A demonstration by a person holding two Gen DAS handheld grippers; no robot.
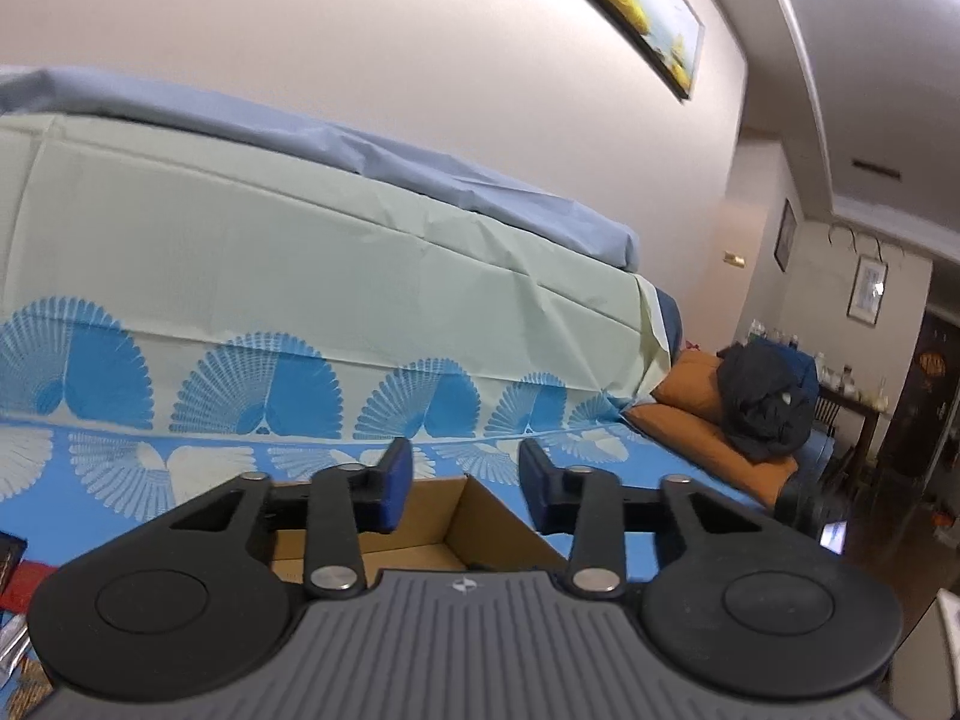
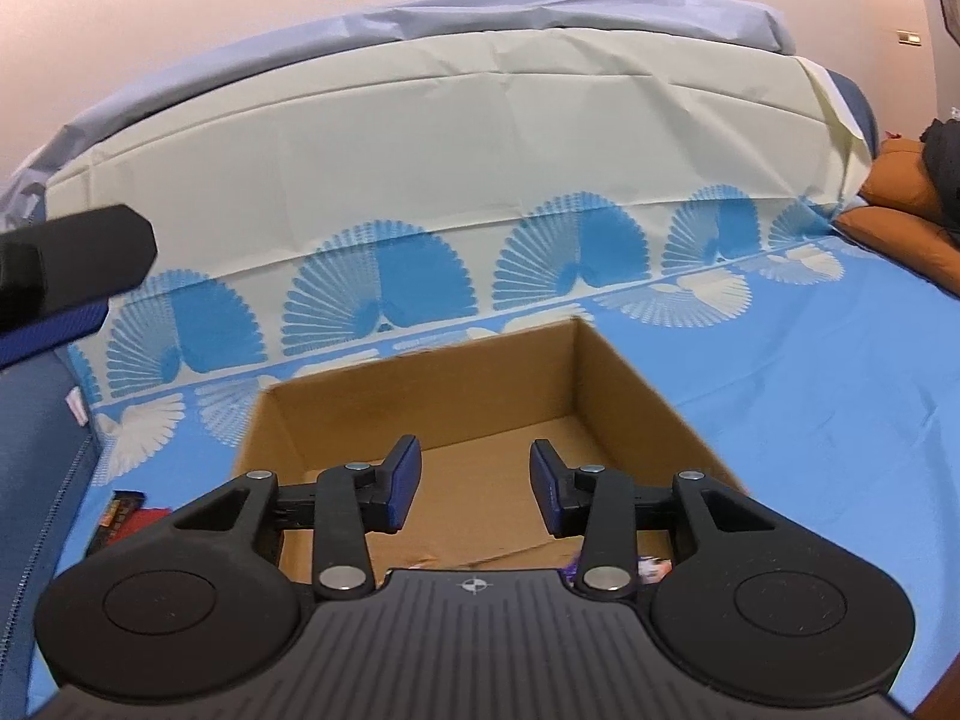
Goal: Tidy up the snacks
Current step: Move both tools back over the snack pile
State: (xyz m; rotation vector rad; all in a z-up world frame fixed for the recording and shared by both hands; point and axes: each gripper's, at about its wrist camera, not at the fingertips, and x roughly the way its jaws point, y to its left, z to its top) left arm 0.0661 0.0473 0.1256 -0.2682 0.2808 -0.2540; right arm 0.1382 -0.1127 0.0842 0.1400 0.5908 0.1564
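Both grippers hang with fingers spread and nothing between them: the left gripper (image 1: 465, 489) and right gripper (image 2: 474, 489) each hover over the near side of an open cardboard box (image 2: 456, 420) on a blue fan-patterned cloth (image 2: 810, 390). Snack packets (image 2: 123, 513) lie left of the box, one (image 2: 651, 570) inside, near its right wall.
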